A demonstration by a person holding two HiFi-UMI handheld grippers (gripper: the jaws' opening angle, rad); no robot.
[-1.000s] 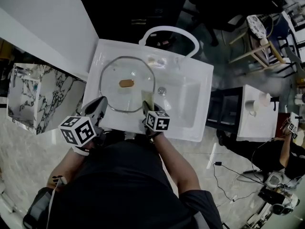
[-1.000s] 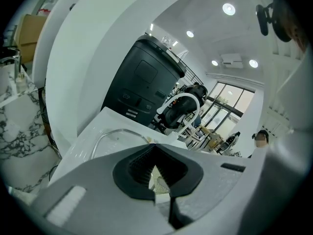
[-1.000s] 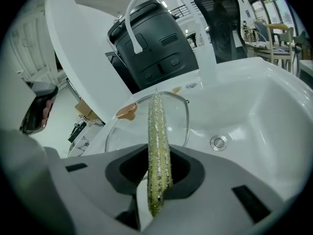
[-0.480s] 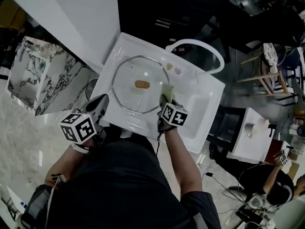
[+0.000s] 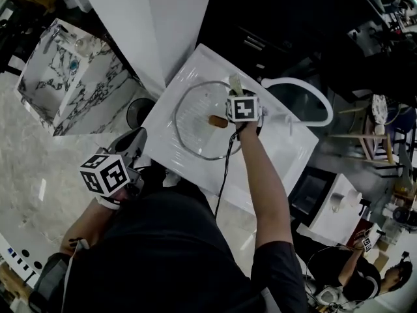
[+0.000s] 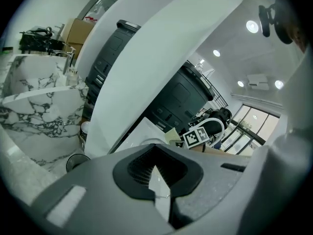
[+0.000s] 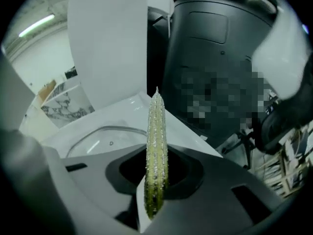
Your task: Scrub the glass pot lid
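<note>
The glass pot lid [image 5: 195, 128] lies flat on the white sink [image 5: 166, 139]. At the lid's far rim, the right gripper [image 5: 236, 92] clamps a green sponge [image 7: 156, 151] (seen edge-on). The left gripper [image 5: 138, 139], jaws together and empty, is beside the lid's near-left rim.

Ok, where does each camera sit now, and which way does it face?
Head view: on the person's head, steeply down at the sink and glass lid; both arms, left gripper and right gripper show.
Left gripper view: on the left gripper, along its shut fingers toward the sink.
Right gripper view: on the right gripper, along fingers clamping the sponge, toward the lid.
Shared: head and right gripper views both show lid and sponge.
</note>
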